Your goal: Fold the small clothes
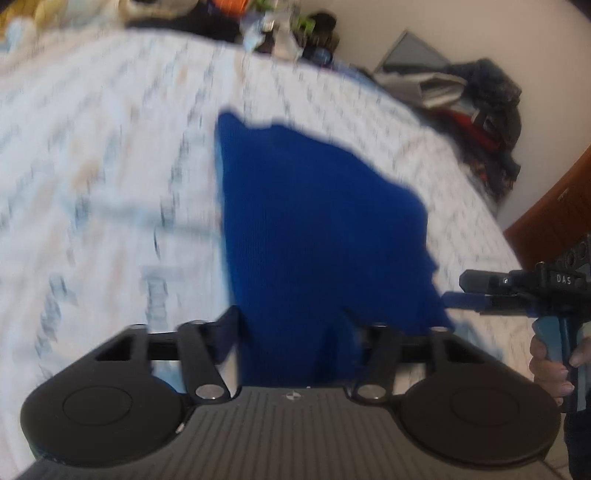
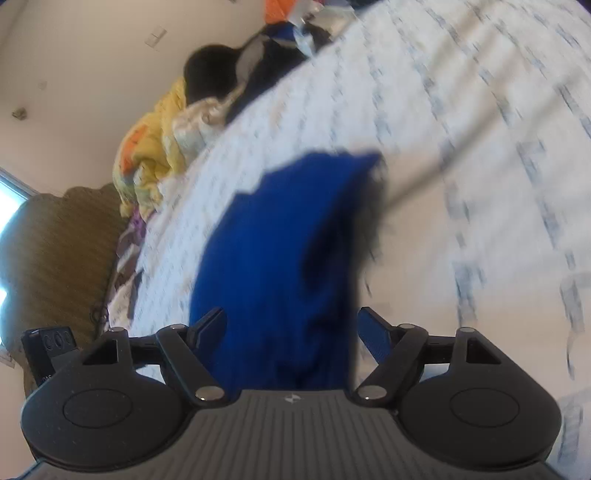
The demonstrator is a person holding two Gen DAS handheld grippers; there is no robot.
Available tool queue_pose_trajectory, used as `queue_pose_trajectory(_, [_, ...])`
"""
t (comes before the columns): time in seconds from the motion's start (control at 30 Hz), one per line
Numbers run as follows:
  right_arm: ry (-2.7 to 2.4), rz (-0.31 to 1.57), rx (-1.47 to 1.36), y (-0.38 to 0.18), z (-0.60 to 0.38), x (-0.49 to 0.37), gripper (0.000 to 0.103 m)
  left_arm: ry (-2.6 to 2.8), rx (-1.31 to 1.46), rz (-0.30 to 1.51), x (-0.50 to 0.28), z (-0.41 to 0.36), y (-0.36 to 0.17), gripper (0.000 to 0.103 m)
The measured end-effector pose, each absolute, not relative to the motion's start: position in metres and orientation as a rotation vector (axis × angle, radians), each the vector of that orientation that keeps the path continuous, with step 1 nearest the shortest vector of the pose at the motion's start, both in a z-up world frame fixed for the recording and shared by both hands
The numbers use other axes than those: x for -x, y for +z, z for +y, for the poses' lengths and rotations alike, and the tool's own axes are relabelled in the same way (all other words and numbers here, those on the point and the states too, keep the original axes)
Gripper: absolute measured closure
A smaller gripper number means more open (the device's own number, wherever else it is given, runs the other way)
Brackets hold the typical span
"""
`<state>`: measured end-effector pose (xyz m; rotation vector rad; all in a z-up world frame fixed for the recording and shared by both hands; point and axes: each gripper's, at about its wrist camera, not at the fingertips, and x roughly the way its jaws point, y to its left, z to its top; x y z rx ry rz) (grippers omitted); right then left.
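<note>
A bright blue garment (image 1: 314,221) lies on the white patterned bed sheet (image 1: 110,184), reaching back into my left gripper (image 1: 291,332). Its two fingers stand apart with the cloth filling the gap and draping over the right one. No pinch shows in the blur. In the right wrist view the same blue garment (image 2: 280,240) runs between the fingers of my right gripper (image 2: 291,328), which are spread wide. The right finger stands clear of the cloth. The right gripper (image 1: 461,291) also shows at the garment's right corner, held by a hand (image 1: 546,354).
A heap of dark and red clothes (image 1: 487,110) lies at the bed's far right corner, by a wooden door (image 1: 554,214). Clutter (image 1: 280,33) lines the far edge. A yellow blanket (image 2: 155,147) and a brown headboard (image 2: 62,251) sit at the bed's other end.
</note>
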<state>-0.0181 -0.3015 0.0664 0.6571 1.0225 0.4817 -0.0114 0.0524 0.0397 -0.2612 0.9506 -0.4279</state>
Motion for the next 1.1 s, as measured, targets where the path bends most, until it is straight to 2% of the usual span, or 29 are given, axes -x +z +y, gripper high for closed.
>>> queue_pose_trajectory(0.07, [0.487,1.047,-0.603,0.058,-0.287,0.025,0.026,-0.407,0.226,0.928,0.014,0.045,0.037,0.076])
queue_pose_trajectory(0.1, [0.497,1.028,-0.566,0.059,-0.279,0.028,0.047,-0.395,0.227,0.936,0.011,0.046,0.037,0.090])
queue_pose_trajectory(0.13, [0.508,1.066,-0.525,0.058,-0.271,0.024,0.084,-0.388,0.245,0.950,0.007,0.049,0.038,0.091])
queue_pose_trajectory(0.17, [0.507,1.064,-0.506,0.059,-0.266,0.024,0.089,-0.392,0.269,0.954,0.008,0.054,0.043,0.092])
queue_pose_trajectory(0.3, [0.577,1.030,-0.494,0.085,-0.266,0.041,0.090,-0.424,0.226,0.898,0.037,0.074,0.067,0.091])
queue_pose_trajectory(0.37, [0.571,1.037,-0.510,0.082,-0.271,0.050,0.090,-0.413,0.148,0.901,0.047,0.075,0.058,0.085])
queue_pose_trajectory(0.4, [0.531,1.058,-0.501,0.074,-0.275,0.050,0.088,-0.388,0.105,0.879,0.052,0.075,0.053,0.074])
queue_pose_trajectory(0.43, [0.490,1.091,-0.506,0.067,-0.277,0.046,0.080,-0.361,0.071,0.845,0.057,0.074,0.053,0.058])
queue_pose_trajectory(0.47, [0.497,1.090,-0.563,0.064,-0.282,0.041,0.078,-0.342,0.047,0.807,0.062,0.072,0.056,0.050])
queue_pose_trajectory(0.5, [0.483,1.086,-0.627,0.065,-0.288,0.035,0.067,-0.344,0.030,0.756,0.066,0.070,0.063,0.037])
queue_pose_trajectory(0.53, [0.450,1.062,-0.677,0.070,-0.295,0.028,0.047,-0.365,0.012,0.706,0.069,0.066,0.070,0.026])
queue_pose_trajectory(0.57, [0.434,1.012,-0.707,0.077,-0.300,0.020,0.034,-0.393,-0.013,0.653,0.068,0.059,0.079,0.020])
queue_pose_trajectory(0.6, [0.434,0.948,-0.722,0.083,-0.303,0.011,0.014,-0.412,-0.038,0.614,0.064,0.051,0.086,0.013])
queue_pose_trajectory(0.63, [0.442,0.897,-0.727,0.086,-0.304,-0.001,0.009,-0.425,-0.062,0.588,0.057,0.042,0.090,0.012])
queue_pose_trajectory(0.67, [0.428,0.889,-0.737,0.087,-0.303,-0.017,0.011,-0.427,-0.082,0.581,0.046,0.032,0.091,0.013])
queue_pose_trajectory(0.73, [0.410,0.930,-0.765,0.082,-0.296,-0.053,0.009,-0.424,-0.115,0.601,0.019,0.013,0.088,0.025])
queue_pose_trajectory(0.8, [0.392,0.939,-0.738,0.075,-0.282,-0.085,0.012,-0.461,-0.162,0.620,-0.004,-0.005,0.078,0.024])
queue_pose_trajectory(0.83, [0.374,0.940,-0.699,0.072,-0.272,-0.098,0.021,-0.458,-0.182,0.656,-0.016,-0.013,0.068,0.025])
queue_pose_trajectory(0.87, [0.354,0.947,-0.624,0.068,-0.263,-0.107,0.039,-0.452,-0.182,0.711,-0.027,-0.016,0.056,0.025])
queue_pose_trajectory(0.9, [0.325,0.970,-0.516,0.063,-0.251,-0.114,0.080,-0.447,-0.160,0.743,-0.037,-0.015,0.045,0.023])
queue_pose_trajectory(0.97, [0.357,0.900,-0.420,0.056,-0.247,-0.120,0.087,-0.446,-0.160,0.687,-0.035,-0.014,0.037,0.021])
queue_pose_trajectory(1.0, [0.363,0.885,-0.406,0.055,-0.249,-0.122,0.086,-0.445,-0.162,0.682,-0.034,-0.015,0.036,0.021])
queue_pose_trajectory(1.07, [0.357,0.876,-0.398,0.058,-0.248,-0.124,0.084,-0.451,-0.136,0.687,-0.033,-0.011,0.041,0.021])
queue_pose_trajectory(1.1, [0.343,0.883,-0.403,0.061,-0.249,-0.122,0.077,-0.457,-0.100,0.690,-0.032,-0.005,0.046,0.021])
